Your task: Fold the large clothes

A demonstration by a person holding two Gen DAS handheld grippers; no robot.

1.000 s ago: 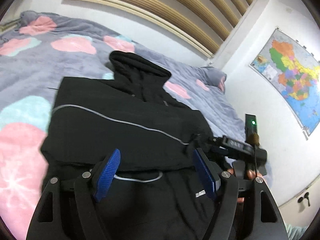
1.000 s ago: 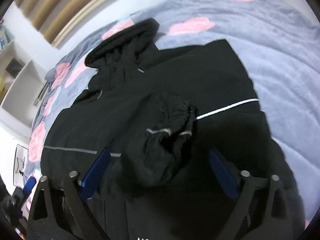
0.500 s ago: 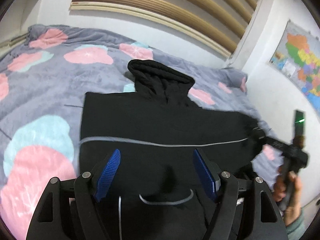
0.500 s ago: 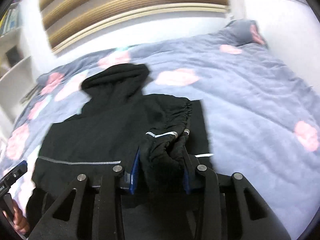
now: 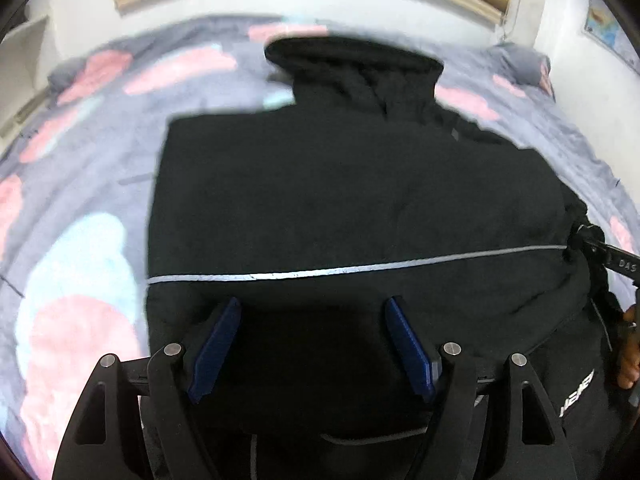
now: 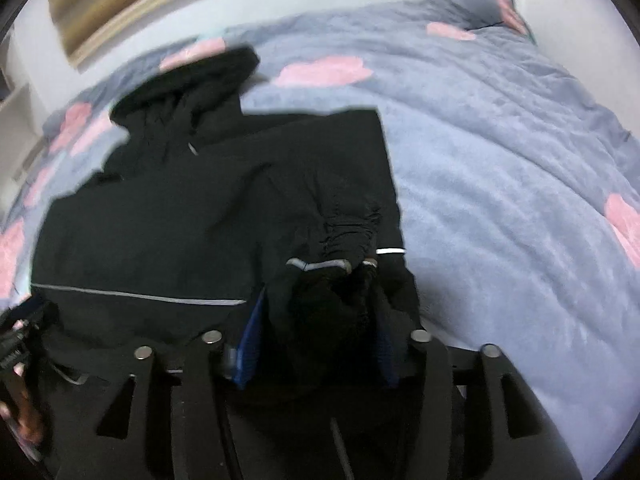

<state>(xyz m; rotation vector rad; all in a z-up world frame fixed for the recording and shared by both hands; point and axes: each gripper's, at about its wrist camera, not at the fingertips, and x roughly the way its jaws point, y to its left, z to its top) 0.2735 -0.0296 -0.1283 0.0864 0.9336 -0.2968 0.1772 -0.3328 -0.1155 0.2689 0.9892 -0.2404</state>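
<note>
My right gripper (image 6: 316, 344) is pinching the black jacket's gathered cuff (image 6: 340, 248), folding the sleeve inward; my left gripper (image 5: 312, 344) is hovering wide open, needing a hem grip next

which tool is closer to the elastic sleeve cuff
Right. The right tool is shut on the sleeve cuff, with the gathered fabric bunched between its pads. The left tool is open, over the lower body of the black jacket, holding nothing.
</note>
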